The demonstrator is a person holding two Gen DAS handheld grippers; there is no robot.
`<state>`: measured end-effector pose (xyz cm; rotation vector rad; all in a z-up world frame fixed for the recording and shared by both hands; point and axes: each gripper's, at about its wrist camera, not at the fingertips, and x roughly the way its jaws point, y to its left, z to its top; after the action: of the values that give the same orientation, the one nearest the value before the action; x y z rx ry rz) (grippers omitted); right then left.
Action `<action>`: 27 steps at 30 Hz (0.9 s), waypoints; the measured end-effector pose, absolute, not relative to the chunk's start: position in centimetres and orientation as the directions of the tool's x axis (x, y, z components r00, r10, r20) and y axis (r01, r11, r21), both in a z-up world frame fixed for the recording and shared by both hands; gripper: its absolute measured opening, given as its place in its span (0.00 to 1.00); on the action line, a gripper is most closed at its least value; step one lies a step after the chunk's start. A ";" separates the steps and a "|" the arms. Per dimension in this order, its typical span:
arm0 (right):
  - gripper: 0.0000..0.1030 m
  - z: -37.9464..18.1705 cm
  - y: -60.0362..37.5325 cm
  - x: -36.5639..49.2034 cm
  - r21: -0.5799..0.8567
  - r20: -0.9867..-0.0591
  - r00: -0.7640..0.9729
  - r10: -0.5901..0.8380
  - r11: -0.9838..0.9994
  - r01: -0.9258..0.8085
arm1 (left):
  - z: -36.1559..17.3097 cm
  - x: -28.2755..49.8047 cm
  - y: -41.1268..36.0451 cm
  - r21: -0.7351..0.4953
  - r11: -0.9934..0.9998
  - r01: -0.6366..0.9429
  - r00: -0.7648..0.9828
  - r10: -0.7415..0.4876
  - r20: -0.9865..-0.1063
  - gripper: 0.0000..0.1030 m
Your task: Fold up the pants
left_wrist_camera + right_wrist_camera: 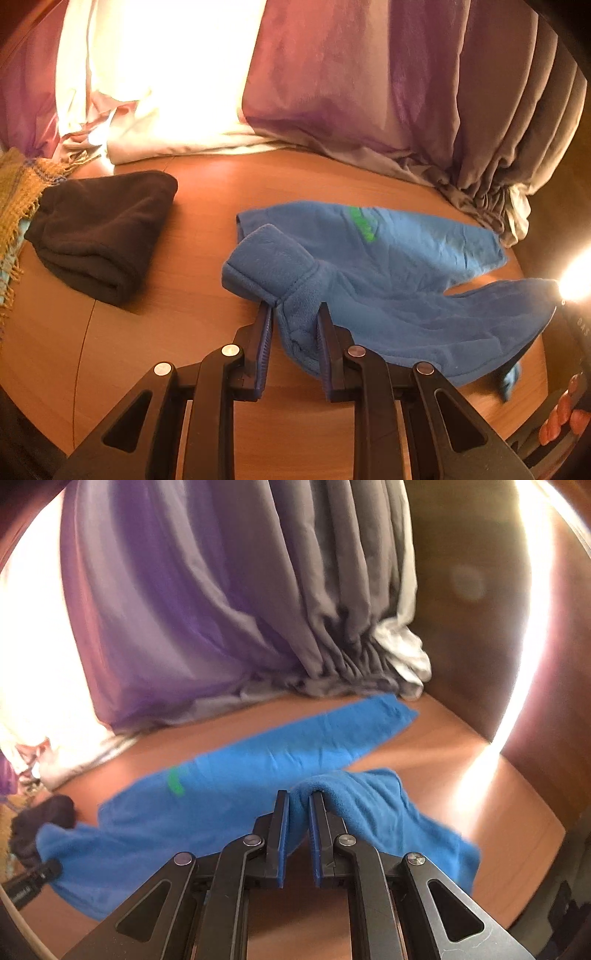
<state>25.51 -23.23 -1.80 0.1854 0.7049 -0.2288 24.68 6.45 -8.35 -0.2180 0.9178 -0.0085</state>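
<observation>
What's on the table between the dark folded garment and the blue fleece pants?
Nothing: bare wooden table separates the dark folded garment from the blue fleece pants, left wrist view.

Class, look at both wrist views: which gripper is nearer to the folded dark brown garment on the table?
Left. The left gripper grips the blue pants at the waist end, beside the dark brown garment. The right gripper pinches a leg, farther away.

One pair of blue fleece pants [388,280] with one green mark [364,223] is seen ahead of the grippers. One folded dark brown fleece garment [103,229] and one yellow fringed woven scarf [18,188] are counted to the left.
</observation>
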 end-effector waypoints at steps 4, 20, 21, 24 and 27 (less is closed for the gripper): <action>0.10 -1.0 -24.1 27.3 0.114 -0.637 0.763 -0.109 0.966 0.233 | -7.9 25.6 5.7 -0.183 0.975 -0.126 0.615 -0.068 -0.785 0.22; 0.10 -4.7 -24.9 39.1 0.119 -0.710 0.705 0.010 0.987 0.106 | -9.7 33.6 4.0 -0.126 0.950 -0.286 0.572 0.063 -0.818 0.25; 0.10 -5.1 -24.9 39.8 0.119 -0.715 0.699 0.014 0.987 0.103 | -10.1 34.3 3.9 -0.121 0.949 -0.293 0.563 0.069 -0.823 0.25; 0.10 -6.4 -25.1 41.5 0.127 -0.725 0.688 0.025 0.987 0.098 | -11.0 35.8 3.7 -0.107 0.948 -0.301 0.540 0.077 -0.838 0.28; 0.11 -7.5 -25.1 43.1 0.129 -0.745 0.667 0.035 0.987 0.093 | -11.9 37.0 3.7 -0.092 0.948 -0.306 0.523 0.086 -0.848 0.30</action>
<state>43.15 -25.07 -7.51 0.1617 0.8413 -0.0333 37.03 3.74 -11.85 -0.2418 0.9947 0.2373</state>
